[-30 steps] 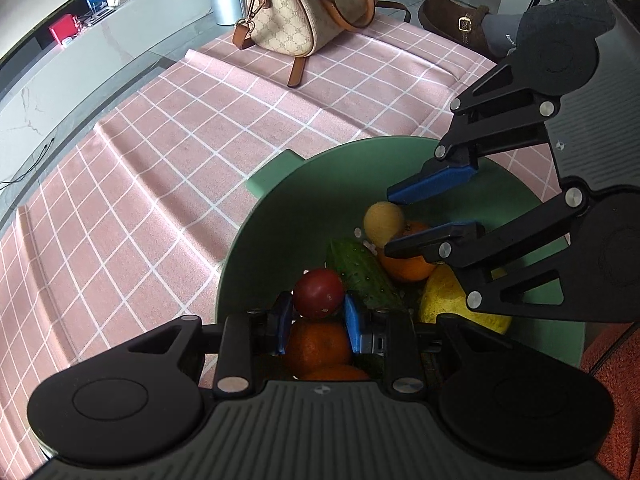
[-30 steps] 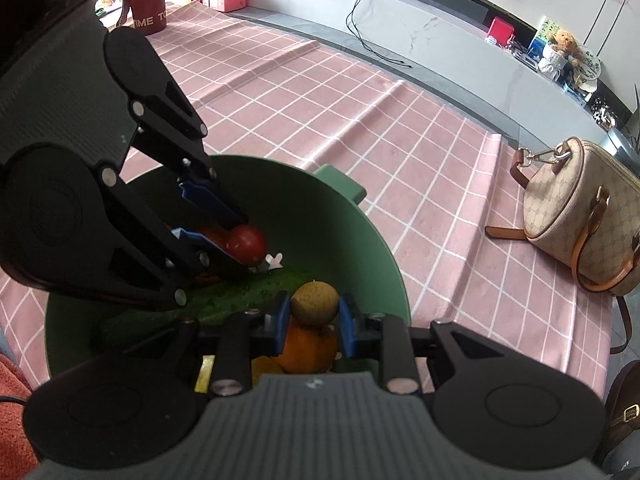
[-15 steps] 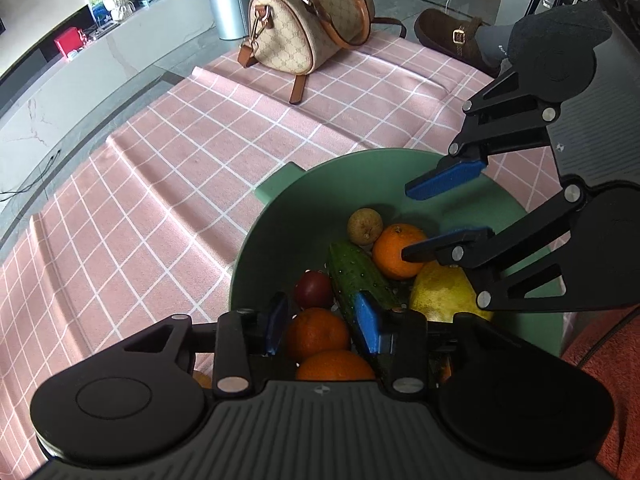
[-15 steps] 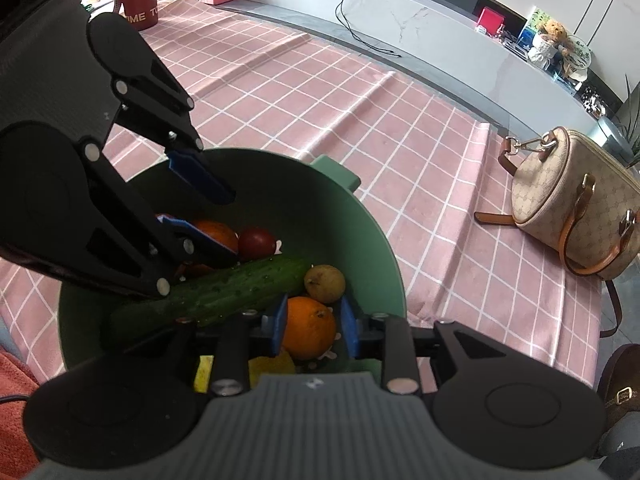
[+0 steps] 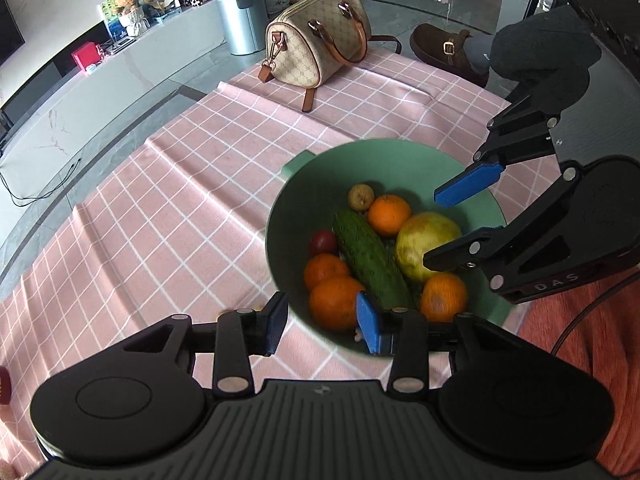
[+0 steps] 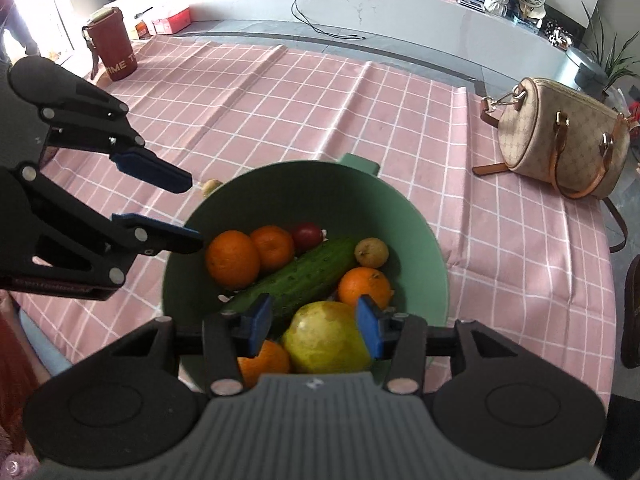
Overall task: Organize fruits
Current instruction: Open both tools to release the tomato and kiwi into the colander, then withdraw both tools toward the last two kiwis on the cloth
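Note:
A green bowl (image 5: 404, 158) (image 6: 420, 240) on the pink checked cloth holds several oranges (image 5: 389, 215) (image 6: 232, 258), a cucumber (image 5: 370, 261) (image 6: 300, 276), a red tomato (image 5: 323, 241) (image 6: 307, 234), a small brownish-yellow fruit (image 5: 360, 197) (image 6: 372, 252) and a large yellow-green fruit (image 5: 426, 240) (image 6: 328, 338). My left gripper (image 5: 322, 326) (image 6: 188, 214) is open and empty over the bowl's near-left rim. My right gripper (image 6: 314, 328) (image 5: 446, 226) is open and empty above the large yellow-green fruit.
A patterned handbag (image 5: 316, 50) (image 6: 560, 144) lies at the cloth's far end. A red-brown cup (image 6: 114, 50) stands at the cloth's far left corner. A small pale fruit (image 6: 211, 187) lies on the cloth behind the bowl. A brown shoe (image 5: 448, 54) sits beyond the cloth.
Both grippers opened and drew back up from the bowl. The left let go of the tomato, the right let go of the small brownish-yellow fruit; both fruits now lie in the bowl.

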`<state>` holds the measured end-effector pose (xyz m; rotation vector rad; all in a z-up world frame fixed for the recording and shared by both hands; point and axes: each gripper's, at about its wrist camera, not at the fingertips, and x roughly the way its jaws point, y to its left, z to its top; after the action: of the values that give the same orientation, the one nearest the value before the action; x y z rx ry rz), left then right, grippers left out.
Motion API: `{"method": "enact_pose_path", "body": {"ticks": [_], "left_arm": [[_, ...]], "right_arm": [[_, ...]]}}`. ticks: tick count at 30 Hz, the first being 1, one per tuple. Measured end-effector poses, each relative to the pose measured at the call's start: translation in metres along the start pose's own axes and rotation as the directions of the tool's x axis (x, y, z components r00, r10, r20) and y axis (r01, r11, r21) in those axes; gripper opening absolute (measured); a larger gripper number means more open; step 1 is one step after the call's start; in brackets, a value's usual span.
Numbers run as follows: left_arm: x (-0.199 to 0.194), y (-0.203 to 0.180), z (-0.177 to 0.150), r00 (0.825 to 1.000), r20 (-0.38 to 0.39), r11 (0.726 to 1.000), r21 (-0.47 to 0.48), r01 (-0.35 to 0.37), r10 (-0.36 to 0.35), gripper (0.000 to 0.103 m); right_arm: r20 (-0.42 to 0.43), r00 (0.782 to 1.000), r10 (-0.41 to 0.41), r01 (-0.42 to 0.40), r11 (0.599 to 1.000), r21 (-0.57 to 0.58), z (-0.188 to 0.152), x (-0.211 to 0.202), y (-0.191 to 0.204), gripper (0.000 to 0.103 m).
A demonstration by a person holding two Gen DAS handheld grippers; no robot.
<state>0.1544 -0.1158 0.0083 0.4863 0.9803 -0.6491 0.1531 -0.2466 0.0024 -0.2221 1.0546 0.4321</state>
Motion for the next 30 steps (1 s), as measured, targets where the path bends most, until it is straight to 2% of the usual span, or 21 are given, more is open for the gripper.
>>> {"method": "enact_pose_path", "body": {"ticks": [6, 15, 18, 21, 27, 30], "left_arm": [[-0.007, 0.009, -0.024, 0.999, -0.034, 1.000, 0.008, -0.026, 0.026, 0.048], [-0.012, 0.028, -0.057, 0.997, -0.061, 0.999, -0.024, -0.042, 0.040, 0.048], [-0.013, 0.034, -0.067, 0.998, -0.053, 0.998, -0.034, -0.047, 0.045, 0.048], [-0.011, 0.041, -0.074, 0.998, -0.040, 0.997, -0.048, -0.055, 0.054, 0.048], [-0.003, 0.052, -0.080, 0.998, 0.025, 0.996, -0.067, -0.053, 0.055, 0.048], [0.004, 0.059, -0.079, 0.998, 0.053, 0.997, -0.066, -0.028, 0.032, 0.048]], "right_arm": [[0.008, 0.995, 0.097, -0.097, 0.995, -0.017, -0.007, -0.013, 0.032, 0.044], [-0.007, 0.991, 0.131, -0.130, 0.985, -0.113, -0.010, -0.006, 0.081, 0.042], [0.005, 0.991, 0.132, -0.129, 0.980, -0.154, -0.007, -0.001, 0.095, 0.038], [0.036, 0.993, 0.112, -0.104, 0.977, -0.185, -0.002, 0.003, 0.107, 0.033], [0.122, 0.992, 0.008, 0.018, 0.977, -0.212, 0.005, 0.016, 0.124, 0.025], [0.129, 0.992, 0.004, 0.030, 0.965, -0.260, 0.010, 0.025, 0.129, 0.022]]}}
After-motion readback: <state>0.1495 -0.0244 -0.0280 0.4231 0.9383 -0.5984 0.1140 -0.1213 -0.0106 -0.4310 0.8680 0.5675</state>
